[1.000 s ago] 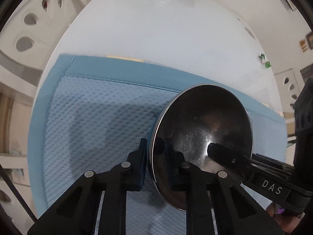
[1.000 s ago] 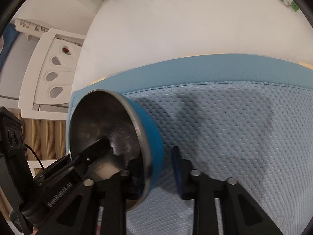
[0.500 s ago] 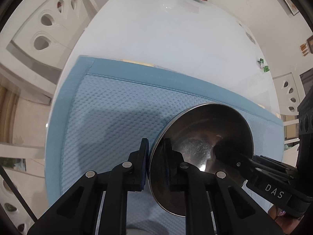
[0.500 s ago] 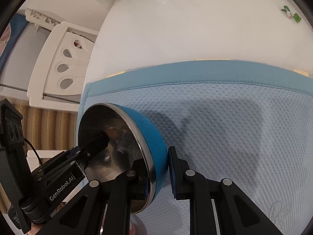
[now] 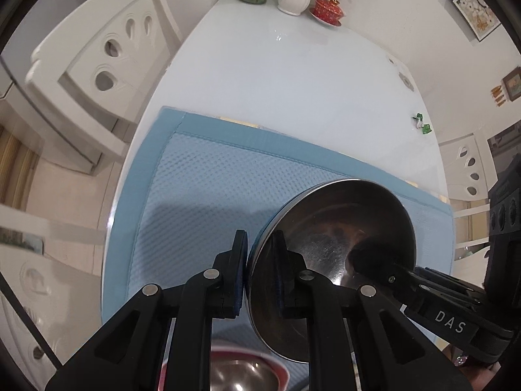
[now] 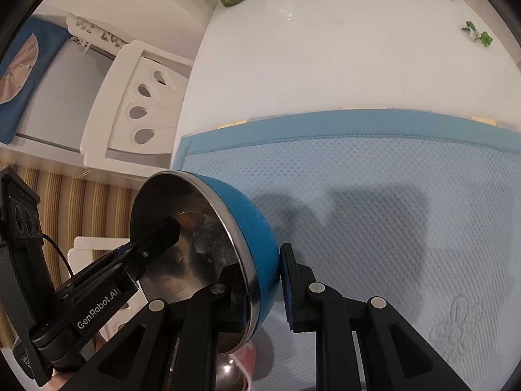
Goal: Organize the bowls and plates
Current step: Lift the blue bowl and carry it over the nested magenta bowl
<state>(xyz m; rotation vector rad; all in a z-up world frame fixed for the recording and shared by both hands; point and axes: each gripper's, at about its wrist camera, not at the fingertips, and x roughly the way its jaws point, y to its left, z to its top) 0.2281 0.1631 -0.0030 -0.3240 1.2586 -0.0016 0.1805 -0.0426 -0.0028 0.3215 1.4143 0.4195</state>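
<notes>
Bowl (image 5: 335, 254), blue outside and steel inside, is up off the blue mat (image 5: 202, 195), tilted, with the left hand-held gripper (image 5: 259, 273) and right hand-held gripper (image 6: 263, 280) each clamped on opposite rims. Looks like mid-carry; next comes lowering it squarely, likely into the red bowl (image 5: 247, 371) below.

White letters "DAS" stand on the black body of the right gripper (image 5: 355, 257) in the left wrist view. "GenRobot.AI" is printed in white on the left gripper (image 6: 169, 231) in the right wrist view.
</notes>
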